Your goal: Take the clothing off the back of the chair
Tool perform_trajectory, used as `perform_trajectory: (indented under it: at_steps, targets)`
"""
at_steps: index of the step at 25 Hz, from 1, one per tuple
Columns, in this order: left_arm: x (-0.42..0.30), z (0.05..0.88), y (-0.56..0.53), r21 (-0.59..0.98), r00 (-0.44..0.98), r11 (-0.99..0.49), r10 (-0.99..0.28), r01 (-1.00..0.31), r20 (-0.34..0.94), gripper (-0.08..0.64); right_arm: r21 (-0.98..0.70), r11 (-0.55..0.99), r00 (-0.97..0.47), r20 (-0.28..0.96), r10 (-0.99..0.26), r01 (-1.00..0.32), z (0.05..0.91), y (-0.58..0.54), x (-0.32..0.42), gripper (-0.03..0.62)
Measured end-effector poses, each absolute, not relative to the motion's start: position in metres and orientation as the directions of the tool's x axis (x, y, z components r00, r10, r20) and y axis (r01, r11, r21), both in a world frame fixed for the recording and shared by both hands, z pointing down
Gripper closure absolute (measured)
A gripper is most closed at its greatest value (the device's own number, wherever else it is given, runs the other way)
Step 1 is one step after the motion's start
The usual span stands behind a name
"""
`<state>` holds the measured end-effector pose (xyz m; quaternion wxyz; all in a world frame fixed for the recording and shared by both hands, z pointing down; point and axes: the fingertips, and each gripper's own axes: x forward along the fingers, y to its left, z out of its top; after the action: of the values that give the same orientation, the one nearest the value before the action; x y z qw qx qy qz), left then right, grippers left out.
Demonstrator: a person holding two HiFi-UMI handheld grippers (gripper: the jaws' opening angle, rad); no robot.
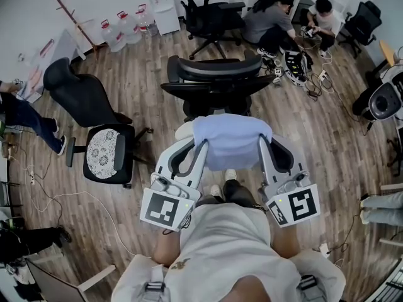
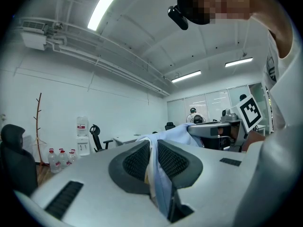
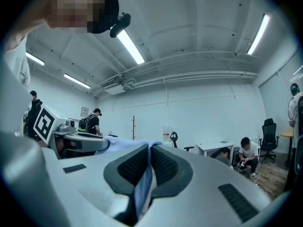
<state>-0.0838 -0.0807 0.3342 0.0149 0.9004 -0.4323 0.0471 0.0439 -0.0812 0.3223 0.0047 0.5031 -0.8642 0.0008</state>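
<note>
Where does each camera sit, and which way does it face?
Head view: on the person's head, facing steeply down at the blue garment between left gripper and right gripper; their shirt shows.
Left gripper view: on that gripper, facing along jaws shut on the garment; shirt shows.
Right gripper view: the same on its gripper; shirt shows.
Shared: both gripper views see the garment.

Blue clothing spanning left gripper, right gripper, seemingly off chair

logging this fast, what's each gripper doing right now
left gripper: closed, holding the light blue garment.
right gripper: closed, holding the same garment.
</note>
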Motion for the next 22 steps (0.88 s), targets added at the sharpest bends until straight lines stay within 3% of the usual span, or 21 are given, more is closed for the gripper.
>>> perform_trajectory:
  at_steps: [22]
  targets:
    - [-0.074,0.349,-0.102,0.005,0.614,-0.617,-0.782,-0.787,0.105,0.494,0.029,0.499,-0.497,0.053,-0.866,-0.866,0.341,-0.097,0.052,0.561]
